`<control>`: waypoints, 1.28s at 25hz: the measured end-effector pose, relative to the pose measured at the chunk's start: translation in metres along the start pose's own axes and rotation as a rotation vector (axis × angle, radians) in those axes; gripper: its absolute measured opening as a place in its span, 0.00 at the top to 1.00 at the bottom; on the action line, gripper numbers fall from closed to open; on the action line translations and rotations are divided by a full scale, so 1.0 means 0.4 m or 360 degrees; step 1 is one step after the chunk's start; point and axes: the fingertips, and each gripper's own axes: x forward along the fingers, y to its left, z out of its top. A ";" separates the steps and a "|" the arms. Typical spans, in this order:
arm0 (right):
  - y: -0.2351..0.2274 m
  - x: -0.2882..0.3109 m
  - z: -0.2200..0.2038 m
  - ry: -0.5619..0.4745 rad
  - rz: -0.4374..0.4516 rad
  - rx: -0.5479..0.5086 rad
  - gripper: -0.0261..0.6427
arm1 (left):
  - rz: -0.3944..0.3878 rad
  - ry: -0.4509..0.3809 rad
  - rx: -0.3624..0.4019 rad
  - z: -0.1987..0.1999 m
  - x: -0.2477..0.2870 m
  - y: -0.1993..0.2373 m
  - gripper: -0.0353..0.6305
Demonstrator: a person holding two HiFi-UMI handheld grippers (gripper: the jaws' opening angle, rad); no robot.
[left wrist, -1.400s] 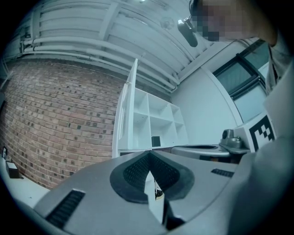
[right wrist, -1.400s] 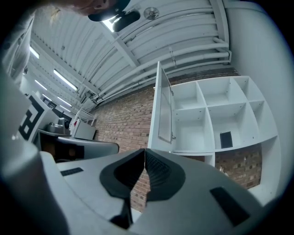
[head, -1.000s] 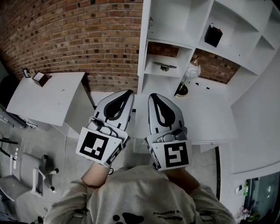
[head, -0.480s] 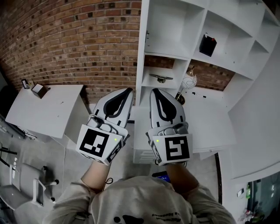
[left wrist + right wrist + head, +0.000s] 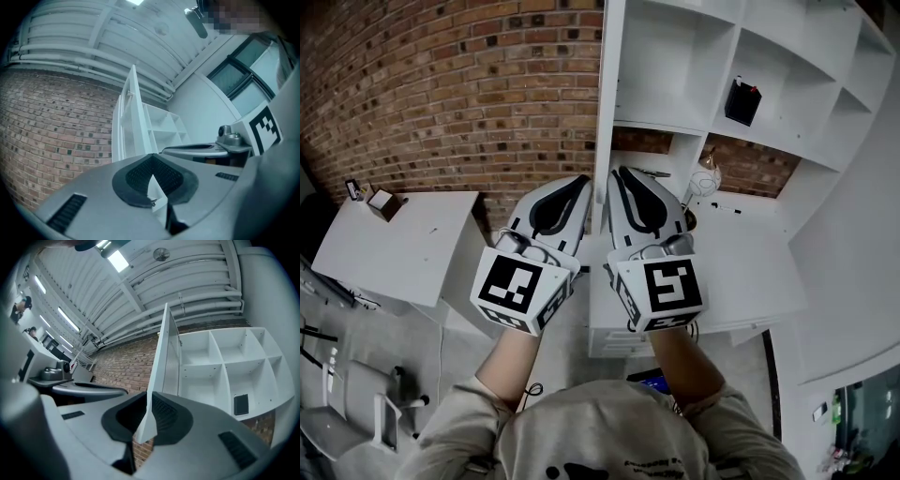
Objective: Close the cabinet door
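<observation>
1. The cabinet door (image 5: 607, 94) is seen swung open and edge-on to the person. It stands out toward the near side from the left side of the white cabinet (image 5: 666, 126).
2. The left gripper (image 5: 581, 180) is held just left of the door's near edge. Its jaws are closed tip to tip and nothing is gripped between them.
3. The right gripper (image 5: 616, 173) is held just right of that same edge, close beside the left one. Its jaws are likewise pressed together and nothing is clamped in them.
4. Whether either gripper touches the door cannot be told.
5. In both gripper views only a white sliver is seen through the slit behind the meeting tips.
6. The cabinet's open compartments are exposed to the right of the door. A small black object (image 5: 742, 101) is seen upright in one of the upper compartments, toward the right.
7. Lower down, a round white object (image 5: 710, 178) is seen just right of the right gripper.
8. A brick wall (image 5: 459, 94) is seen on the far side, left of the door.
9. A white table (image 5: 394, 239) is seen at the left, well apart from the door, with a small box (image 5: 384, 202) set near its far left corner.
</observation>
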 end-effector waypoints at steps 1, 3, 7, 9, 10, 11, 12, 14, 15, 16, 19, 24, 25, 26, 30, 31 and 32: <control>0.004 0.007 -0.002 0.0007 -0.0001 -0.0005 0.93 | -0.0001 0.0001 -0.0002 -0.002 0.002 0.006 0.94; 0.011 0.021 -0.010 0.0029 0.0001 -0.0005 0.91 | -0.0004 0.0000 -0.0006 -0.006 0.004 0.016 0.94; 0.015 0.052 -0.029 0.0077 -0.0022 0.0000 0.82 | -0.0005 -0.0004 -0.0012 -0.015 0.011 0.042 0.94; 0.011 0.064 -0.038 0.0092 -0.0053 0.0000 0.81 | -0.0009 -0.0008 -0.0020 -0.019 0.014 0.052 0.94; 0.009 0.070 -0.042 0.0099 -0.0064 0.0003 0.80 | -0.0012 -0.0010 -0.0021 -0.021 0.016 0.056 0.94; 0.007 0.077 -0.045 0.0108 -0.0072 0.0008 0.79 | -0.0015 -0.0012 -0.0022 -0.023 0.017 0.060 0.94; 0.005 0.084 -0.048 0.0118 -0.0079 0.0013 0.79 | -0.0017 -0.0013 -0.0022 -0.025 0.018 0.064 0.94; 0.003 0.098 -0.052 0.0135 -0.0093 0.0015 0.78 | -0.0019 -0.0014 -0.0023 -0.028 0.022 0.072 0.94; 0.002 0.104 -0.053 0.0140 -0.0103 0.0010 0.78 | -0.0021 -0.0012 -0.0022 -0.031 0.024 0.076 0.94; 0.002 0.108 -0.054 0.0143 -0.0113 0.0004 0.78 | -0.0023 -0.0009 -0.0017 -0.033 0.025 0.079 0.94; 0.001 0.119 -0.065 0.0149 -0.0142 0.0010 0.77 | -0.0026 -0.0011 0.0010 -0.035 0.028 0.084 0.94; -0.003 0.128 -0.075 0.0149 -0.0201 0.0020 0.78 | -0.0033 -0.0017 0.0002 -0.042 0.032 0.094 0.94; -0.004 0.126 -0.075 0.0145 -0.0210 0.0023 0.78 | -0.0037 -0.0015 0.0002 -0.043 0.033 0.094 0.94; -0.005 0.125 -0.075 0.0142 -0.0218 0.0028 0.78 | -0.0040 -0.0014 0.0003 -0.045 0.033 0.095 0.94; -0.012 0.118 -0.076 0.0137 -0.0245 0.0031 0.78 | -0.0058 -0.0018 -0.0008 -0.051 0.036 0.091 0.94; -0.015 0.117 -0.076 0.0137 -0.0247 0.0029 0.78 | -0.0069 -0.0016 -0.0014 -0.054 0.039 0.086 0.94; -0.019 0.115 -0.076 0.0139 -0.0250 0.0029 0.78 | -0.0083 -0.0012 -0.0021 -0.059 0.042 0.079 0.94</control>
